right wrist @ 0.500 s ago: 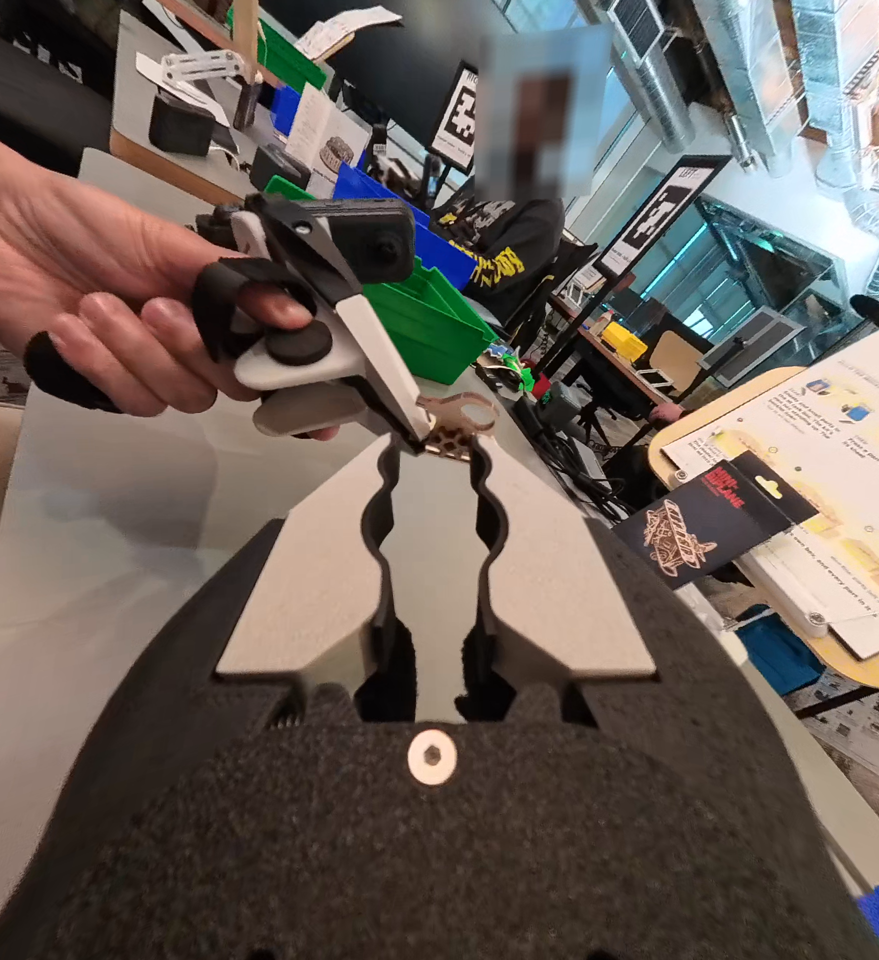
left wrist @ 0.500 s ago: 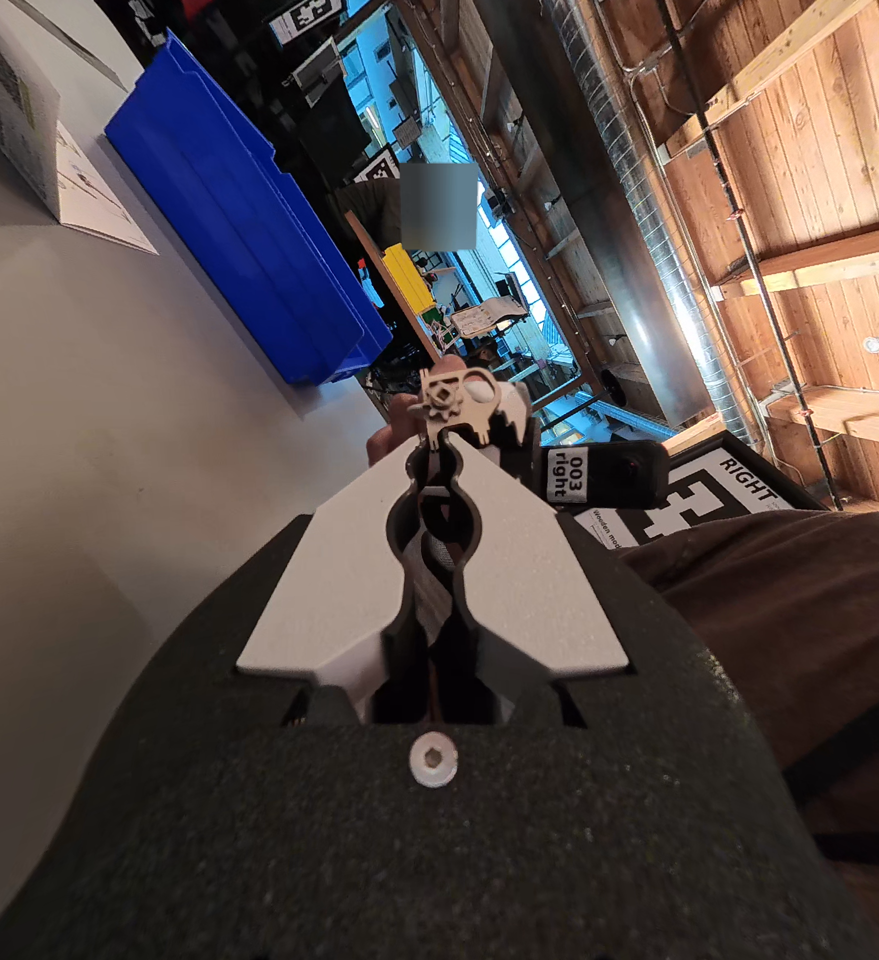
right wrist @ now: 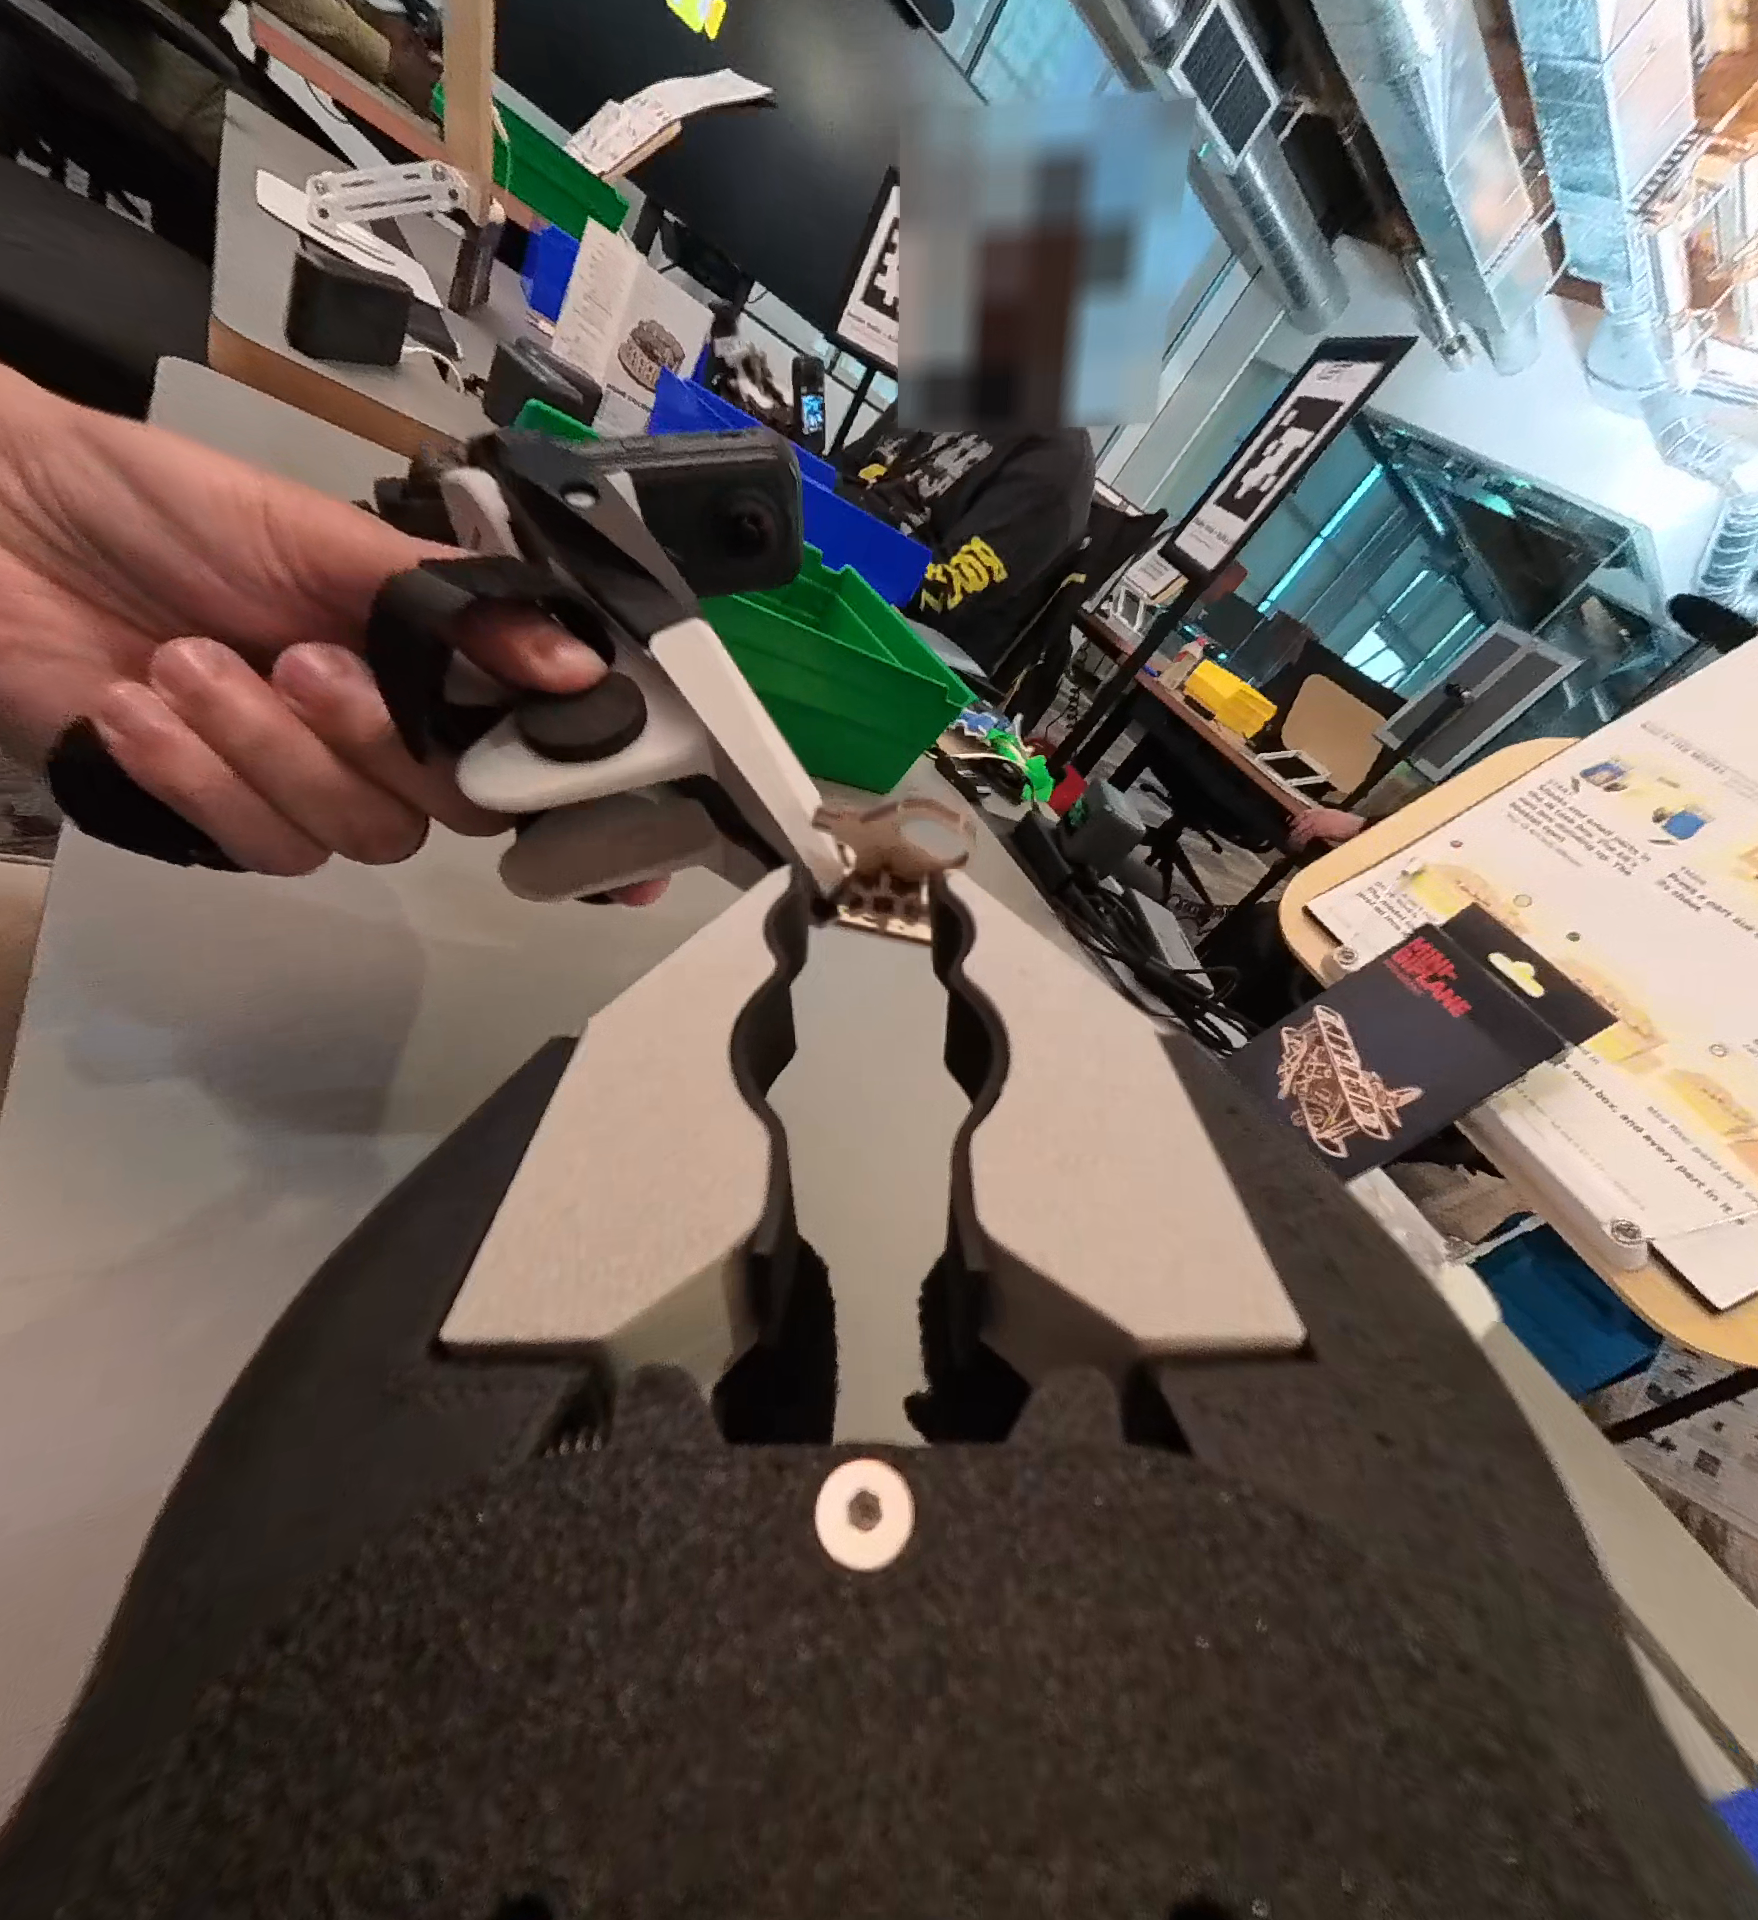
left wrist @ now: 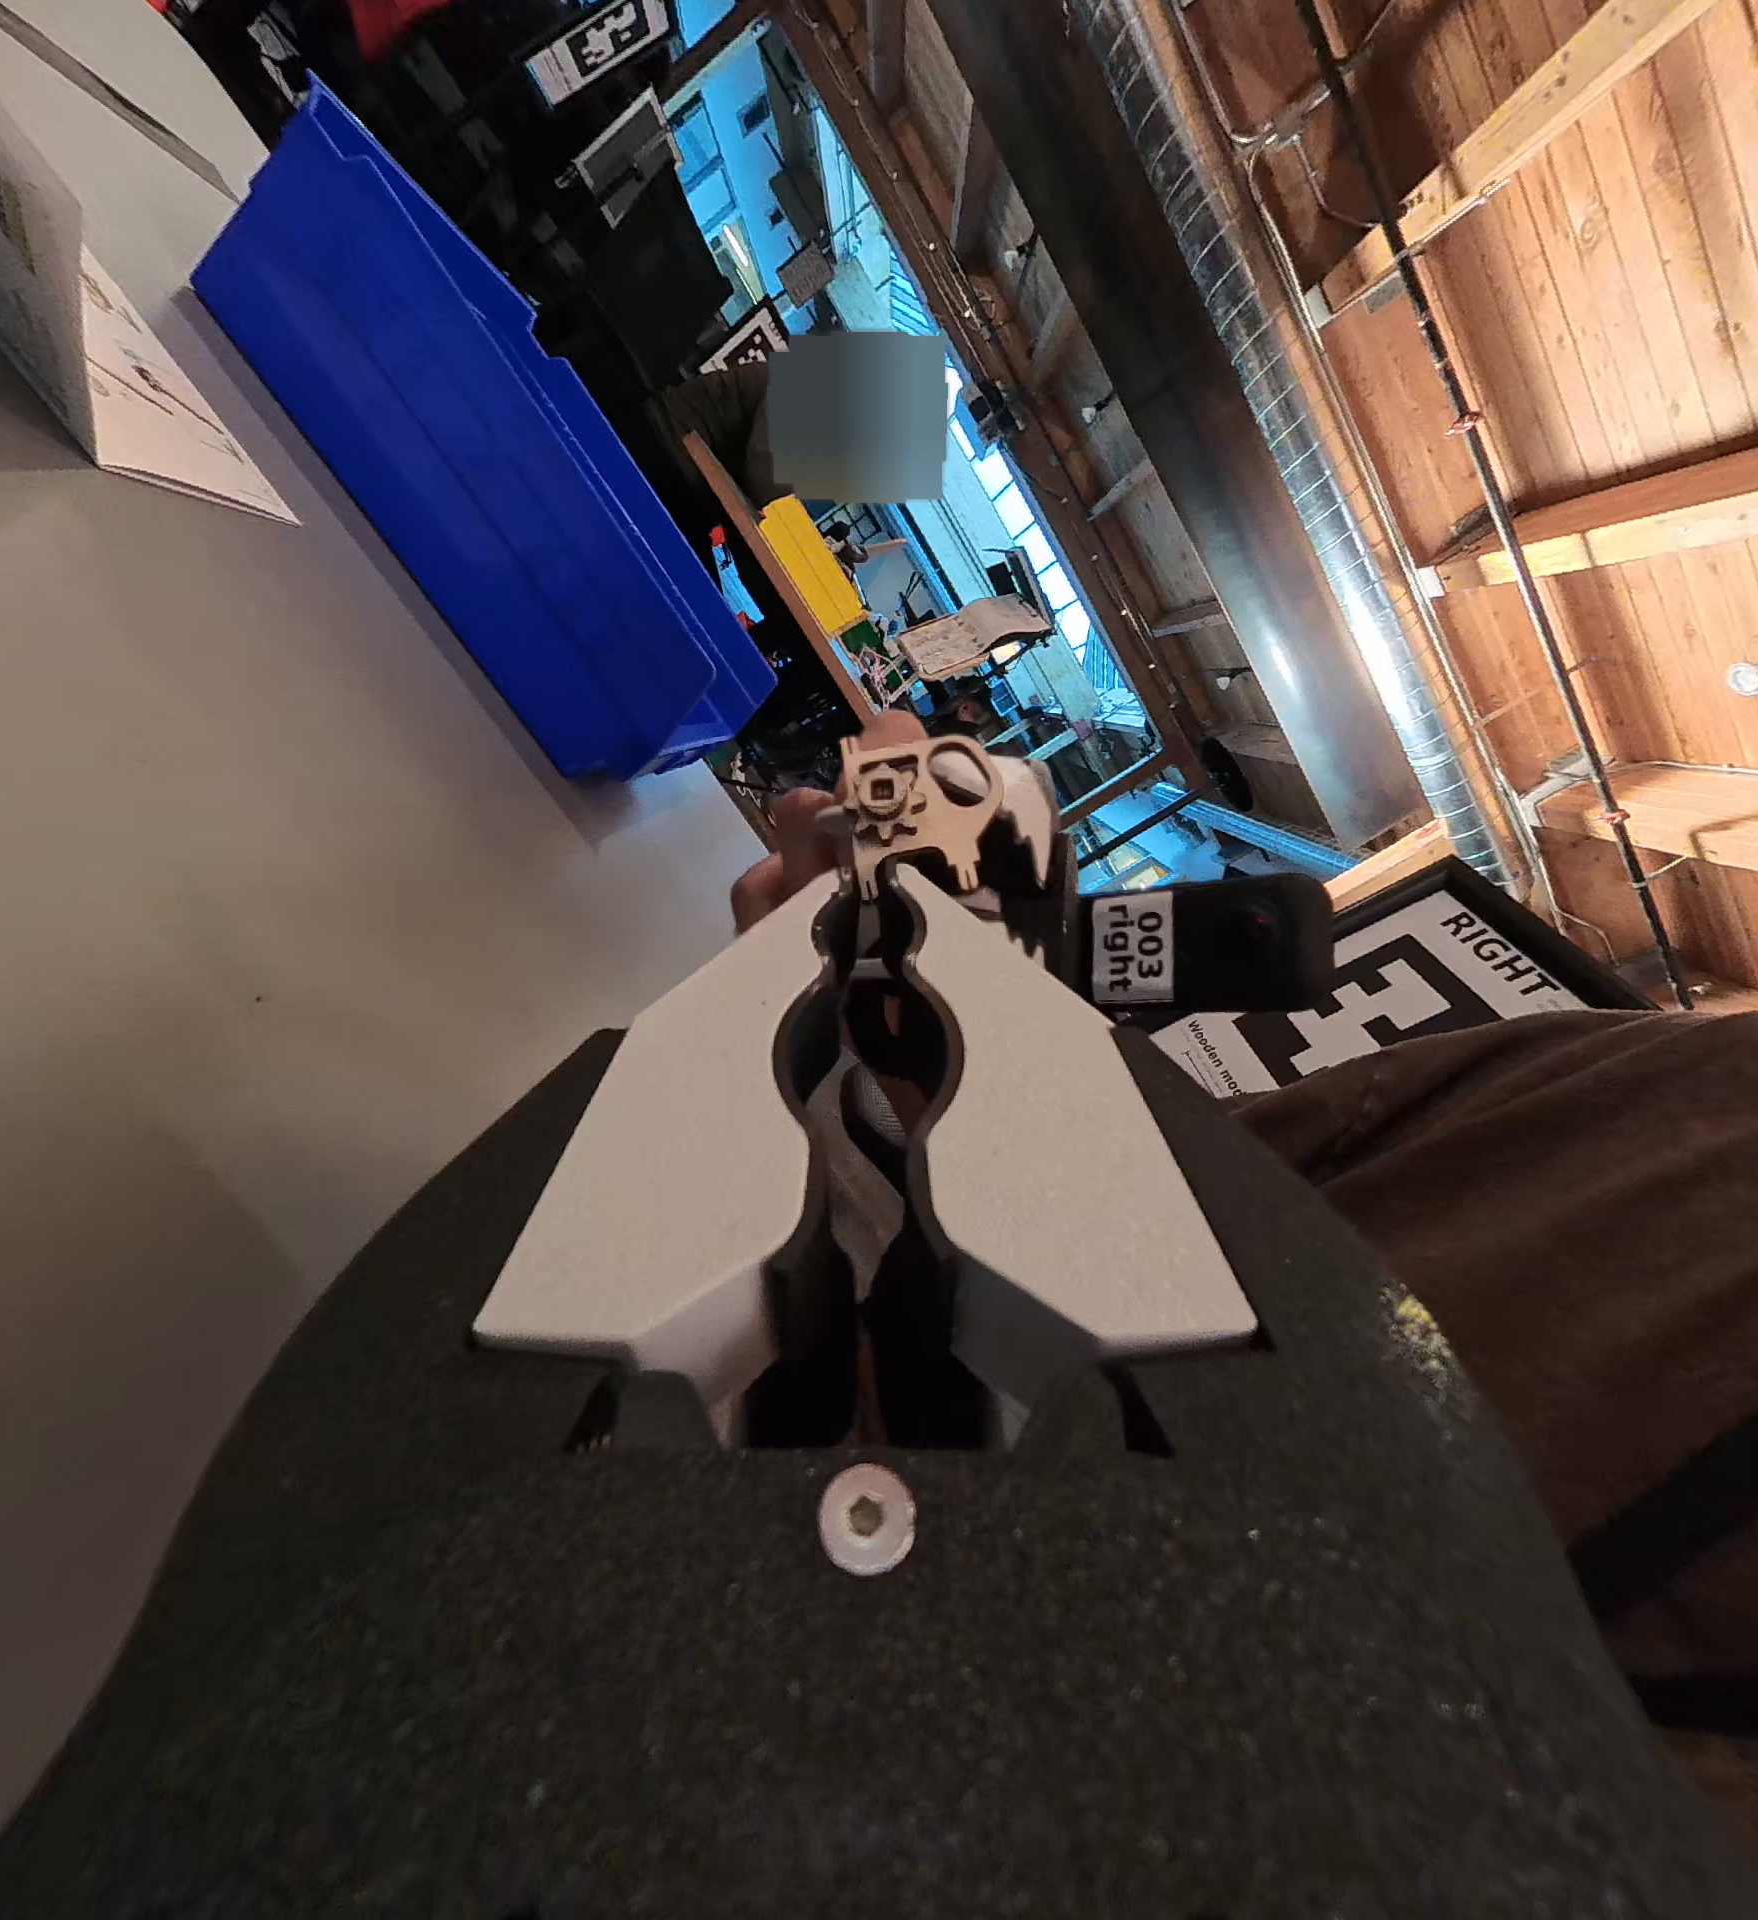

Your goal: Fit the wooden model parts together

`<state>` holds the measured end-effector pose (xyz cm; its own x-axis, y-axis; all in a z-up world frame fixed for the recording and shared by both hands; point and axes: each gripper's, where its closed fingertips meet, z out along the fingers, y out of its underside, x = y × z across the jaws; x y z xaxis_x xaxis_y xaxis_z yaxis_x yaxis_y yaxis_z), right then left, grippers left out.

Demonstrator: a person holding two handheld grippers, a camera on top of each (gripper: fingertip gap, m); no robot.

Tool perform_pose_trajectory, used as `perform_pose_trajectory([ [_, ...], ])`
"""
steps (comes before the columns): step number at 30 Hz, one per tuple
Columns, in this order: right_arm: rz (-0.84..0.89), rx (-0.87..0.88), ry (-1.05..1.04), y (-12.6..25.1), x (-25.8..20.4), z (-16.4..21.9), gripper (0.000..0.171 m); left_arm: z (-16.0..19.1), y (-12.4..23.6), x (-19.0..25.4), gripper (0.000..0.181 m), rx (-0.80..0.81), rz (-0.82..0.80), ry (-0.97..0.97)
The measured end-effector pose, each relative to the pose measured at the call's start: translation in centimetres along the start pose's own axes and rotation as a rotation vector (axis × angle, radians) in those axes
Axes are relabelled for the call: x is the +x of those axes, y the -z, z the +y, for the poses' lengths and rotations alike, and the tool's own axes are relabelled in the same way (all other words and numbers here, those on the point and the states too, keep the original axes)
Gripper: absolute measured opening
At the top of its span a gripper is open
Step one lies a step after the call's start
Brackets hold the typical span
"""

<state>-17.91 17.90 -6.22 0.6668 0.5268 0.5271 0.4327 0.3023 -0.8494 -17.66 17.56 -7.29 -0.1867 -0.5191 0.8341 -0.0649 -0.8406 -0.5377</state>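
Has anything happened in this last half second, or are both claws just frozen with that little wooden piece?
Almost nothing changed. The left claw still pinches the wooden part, and the right claw still meets it from the other side, fingers apart around a small perforated piece. No grip was taken or released.

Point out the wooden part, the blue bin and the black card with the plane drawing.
wooden part (left wrist: 911, 805): left wrist view, on its gear-shaped hub.
blue bin (left wrist: 459, 457): left wrist view, on its side wall.
black card (right wrist: 1415, 1039): right wrist view, on its centre.
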Motion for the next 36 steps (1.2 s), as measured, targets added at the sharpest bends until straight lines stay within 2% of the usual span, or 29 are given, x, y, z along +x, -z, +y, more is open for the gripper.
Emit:
perform_pose_trajectory([
  [7, -0.015, 0.032, -0.026, 0.2, -0.2, -0.6, 0.022, -0.2, 0.1, 0.0, 0.001, 0.004, -0.005, -0.01],
  [15, -0.033, -0.049, -0.023, -0.3, -0.3, 1.4, 0.024, -0.1, 0.0, 0.4, 0.001, 0.004, 0.012, -0.005],
  [20, -0.012, 0.021, -0.009, 0.2, -0.1, -0.4, 0.023, -0.1, 0.0, 0.1, 0.001, 0.005, 0.006, 0.004],
  [27, -0.023, -0.039, -0.023, -0.3, -0.1, 1.2, 0.024, -0.1, 0.0, 0.3, 0.0, 0.003, 0.015, 0.004],
  [32, -0.018, 0.032, -0.01, 0.3, -0.2, -0.6, 0.023, 0.0, 0.1, 0.1, 0.001, 0.004, 0.009, 0.01],
  [36, -0.019, 0.005, -0.016, -0.1, -0.4, 0.1, 0.023, 0.1, -0.1, 0.2, 0.001, -0.002, 0.011, 0.009],
])
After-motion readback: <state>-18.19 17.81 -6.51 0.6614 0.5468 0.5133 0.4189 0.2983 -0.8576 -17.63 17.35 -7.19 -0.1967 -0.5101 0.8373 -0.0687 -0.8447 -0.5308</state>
